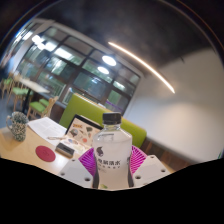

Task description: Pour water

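Bottle capped and upright, clamped between the hand-held gripper pads above the table; judgement: uncap first, tilt slowly, grip firm.

A water bottle fills the gap between the claw's pink pads, blocking any passage straight ahead. To the claw's left, the table carries a dark red disc, white papers and a spiky plant, crowding that side. Beyond the bottle stands a green sofa. Above the bottle's cap, open air reaches up to the ceiling lights
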